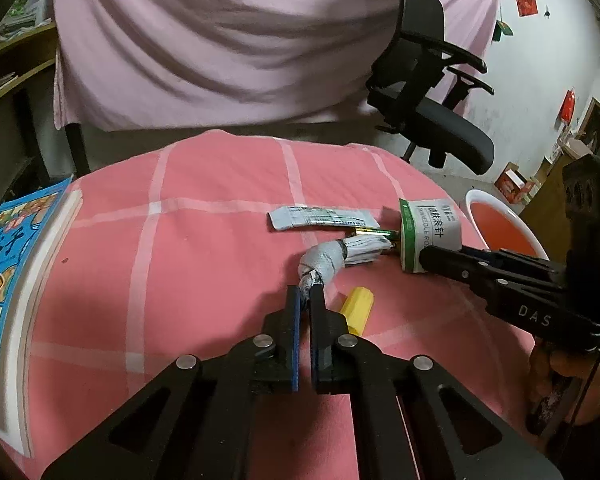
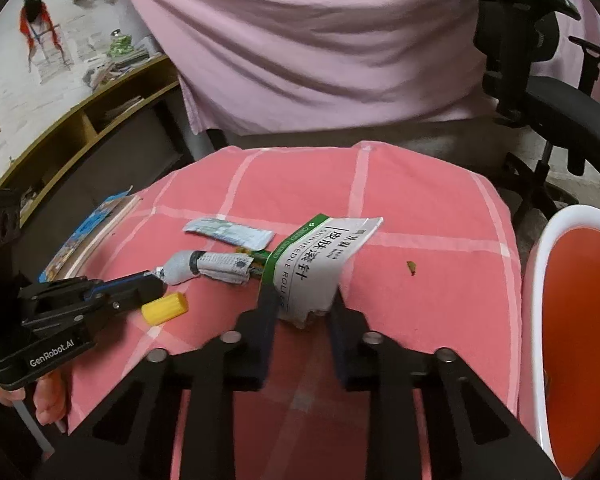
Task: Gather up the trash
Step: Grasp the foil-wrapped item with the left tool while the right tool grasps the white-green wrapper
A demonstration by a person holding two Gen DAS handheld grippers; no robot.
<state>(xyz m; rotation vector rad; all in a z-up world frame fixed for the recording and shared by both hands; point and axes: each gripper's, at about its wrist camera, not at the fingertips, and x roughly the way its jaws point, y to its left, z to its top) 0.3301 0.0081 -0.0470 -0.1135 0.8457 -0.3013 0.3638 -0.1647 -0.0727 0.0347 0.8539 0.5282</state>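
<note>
On the pink checked cloth (image 1: 204, 264) lies a crumpled grey-white wrapper (image 1: 332, 258) (image 2: 204, 266). My left gripper (image 1: 308, 294) (image 2: 156, 278) is shut on the wrapper's near twisted end. A white and green carton (image 1: 430, 232) (image 2: 316, 268) printed with black characters stands tilted beside the wrapper. My right gripper (image 2: 303, 304) (image 1: 424, 258) is shut on the carton's crushed lower end. A yellow cap (image 1: 356, 308) (image 2: 165, 308) lies loose just right of the left fingers. A flat silver sachet (image 1: 320, 218) (image 2: 228, 234) lies behind the wrapper.
An orange bin with a white rim (image 1: 508, 228) (image 2: 572, 320) stands off the cloth's right edge. A blue picture book (image 1: 16, 260) (image 2: 88, 228) lies on the left edge. A black office chair (image 1: 440, 120) and a draped pink sheet (image 1: 228, 40) stand behind. A green stick (image 1: 376, 233) pokes out by the carton.
</note>
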